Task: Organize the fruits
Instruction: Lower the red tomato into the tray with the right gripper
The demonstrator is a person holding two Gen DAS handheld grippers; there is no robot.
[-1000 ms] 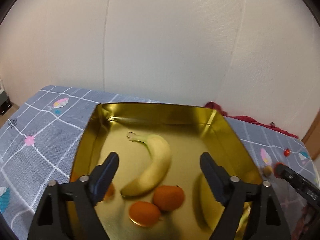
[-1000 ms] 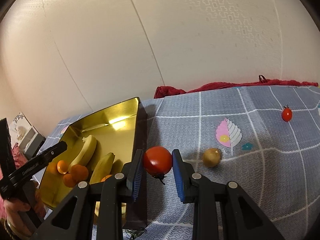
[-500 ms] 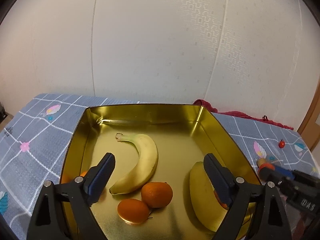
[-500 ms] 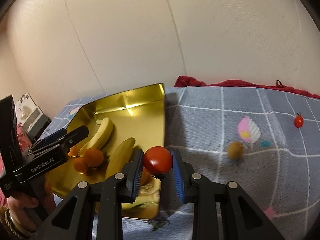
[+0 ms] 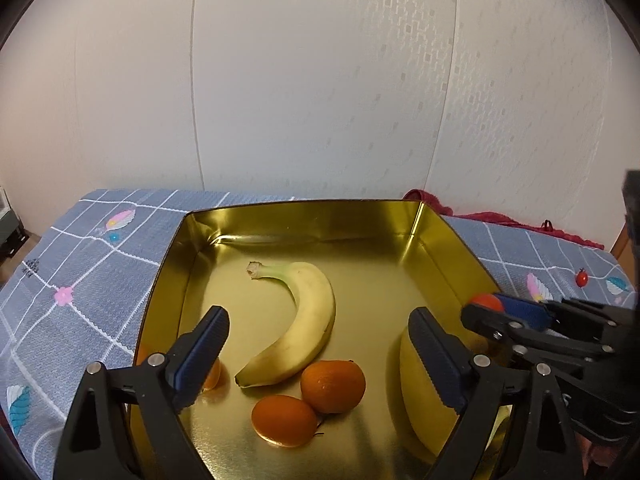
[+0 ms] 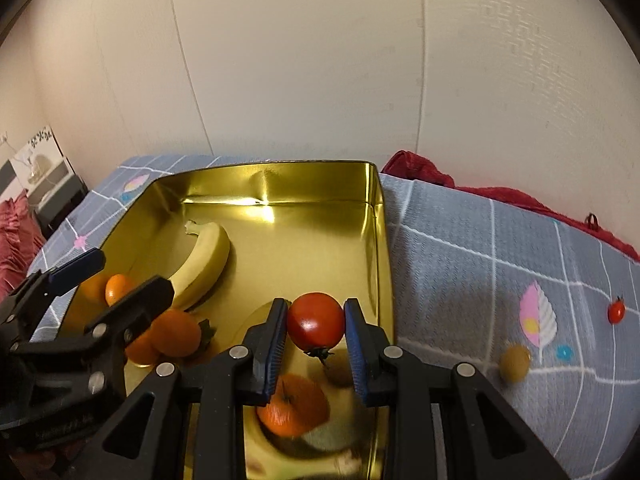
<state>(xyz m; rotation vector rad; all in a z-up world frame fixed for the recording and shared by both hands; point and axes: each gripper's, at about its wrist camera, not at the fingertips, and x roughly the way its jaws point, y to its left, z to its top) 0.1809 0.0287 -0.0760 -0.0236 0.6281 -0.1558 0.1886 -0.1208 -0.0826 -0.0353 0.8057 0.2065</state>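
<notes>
Gold tray (image 6: 376,240): sits on the checked cloth (image 6: 480,264), lying below and ahead of both pairs of fingers. Its right wall runs just right of the right gripper (image 6: 316,334), so the space directly under the held fruit is tray floor, not cloth.

Banana (image 5: 304,324): lies on the tray floor ahead of the left gripper (image 5: 320,354), between its two fingers in the left wrist view, long axis running away from them and curving toward the stem at the far end. A second banana (image 5: 420,392) lies by the left gripper's right finger.

Oranges (image 5: 332,386): two touch each other near the first banana's near tip; another orange (image 6: 294,404) lies below the right fingers.

Tomato (image 6: 316,324): clamped between the blue pads of the right fingers, stem end down, above the tray's near right corner. The release judged next needs only a drop straight down.

Left fingers: spread wide, holding nothing.

Small fruits on the cloth: a yellowish one (image 6: 515,362) and a cherry tomato (image 6: 616,311) lie well to the right, nearer the right gripper.
</notes>
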